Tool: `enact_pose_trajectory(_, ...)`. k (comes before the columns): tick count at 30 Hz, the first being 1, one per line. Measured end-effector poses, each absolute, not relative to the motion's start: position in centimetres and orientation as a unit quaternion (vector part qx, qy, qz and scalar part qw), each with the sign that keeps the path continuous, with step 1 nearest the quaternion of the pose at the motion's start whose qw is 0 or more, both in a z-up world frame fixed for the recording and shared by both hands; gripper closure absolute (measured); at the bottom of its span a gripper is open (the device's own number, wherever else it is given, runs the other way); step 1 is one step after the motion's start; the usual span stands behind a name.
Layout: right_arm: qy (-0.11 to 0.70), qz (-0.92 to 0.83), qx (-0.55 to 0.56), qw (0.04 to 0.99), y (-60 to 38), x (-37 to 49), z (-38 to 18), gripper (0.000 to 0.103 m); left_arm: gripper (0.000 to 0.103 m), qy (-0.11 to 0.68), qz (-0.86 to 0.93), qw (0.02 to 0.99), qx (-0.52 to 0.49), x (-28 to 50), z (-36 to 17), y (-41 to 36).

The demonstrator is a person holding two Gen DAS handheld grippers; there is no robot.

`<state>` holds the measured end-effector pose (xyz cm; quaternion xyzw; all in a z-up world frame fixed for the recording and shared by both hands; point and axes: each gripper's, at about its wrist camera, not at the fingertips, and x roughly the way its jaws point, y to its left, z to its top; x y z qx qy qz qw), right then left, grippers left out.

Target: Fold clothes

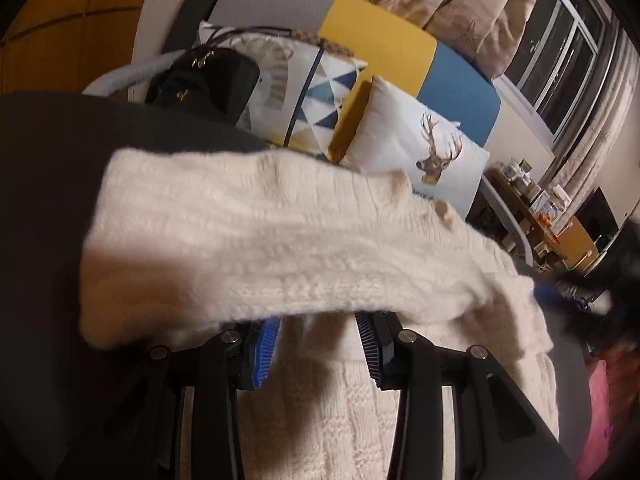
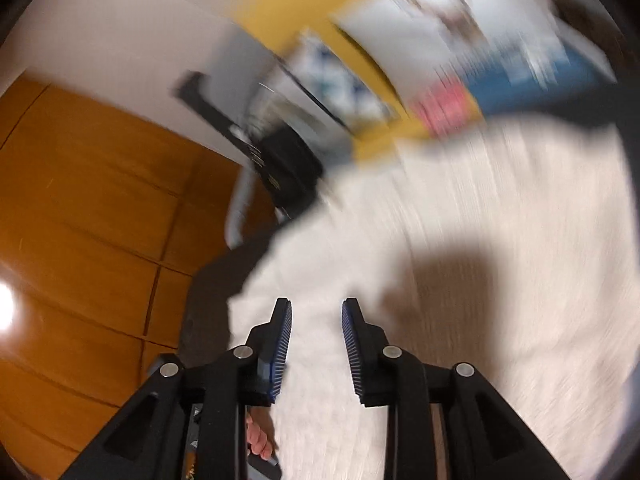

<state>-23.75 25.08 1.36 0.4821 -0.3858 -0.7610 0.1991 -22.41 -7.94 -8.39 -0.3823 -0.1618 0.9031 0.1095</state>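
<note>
Cream knit sweater (image 1: 248, 232), fuzzy, folded over.

Cushions, a handbag and room furnishings behind the work surface

A white deer-print cushion (image 1: 424, 148) is seen leaning beside a cushion with blue and yellow triangles (image 1: 320, 92), both set against a headboard panelled in grey, yellow and blue (image 1: 380, 36). A black handbag (image 1: 204, 84) (with a braided strap) is propped just left of them. Patterned curtains (image 1: 460, 4) are hung beside a dark window (image 1: 560, 48), a cluttered wooden desk (image 1: 536, 208) is placed below, and an orange wooden floor (image 2: 80, 208) is shown.
</note>
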Motion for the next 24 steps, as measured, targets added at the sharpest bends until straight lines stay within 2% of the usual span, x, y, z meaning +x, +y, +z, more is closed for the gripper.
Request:
enact_pose_trajectory(5, -0.459, -0.728, 0.476, 0.180, 25.3, -23.9, -3.2, 0.075, 0.063, -0.186, 0.896, 0.108, -0.388, -22.3, -9.0, -8.7)
enact_pose_trajectory(12, -0.485, -0.709, 0.491, 0.142, 24.3, -24.5, -4.8, 0.075, 0.063, -0.186, 0.899, 0.103, -0.383, -22.0, -9.3, -8.8)
enact_pose_trajectory(18, -0.552, -0.704, 0.438, 0.090, 24.2, -24.0, -6.3, 0.077, 0.063, -0.184, 0.900, 0.101, -0.383, -22.1, -9.5, -8.9)
enact_pose_trajectory(20, -0.561, -0.708, 0.418, 0.093, 24.1, -24.0, -6.4, 0.082, 0.063, -0.189, 0.899, 0.103, -0.382, -22.1, -9.6, -9.1)
enact_pose_trajectory(21, -0.558, -0.712, 0.414, 0.100, 24.1, -24.3, -6.3, 0.095, 0.063, -0.190, 0.898, 0.103, -0.382, -22.0, -9.7, -9.1)
enact_pose_trajectory(24, -0.550, -0.720, 0.408, 0.112, 24.1, -24.4, -5.3, 0.096, 0.063, -0.192, 0.898, 0.104, -0.383, -22.1, -9.7, -9.2)
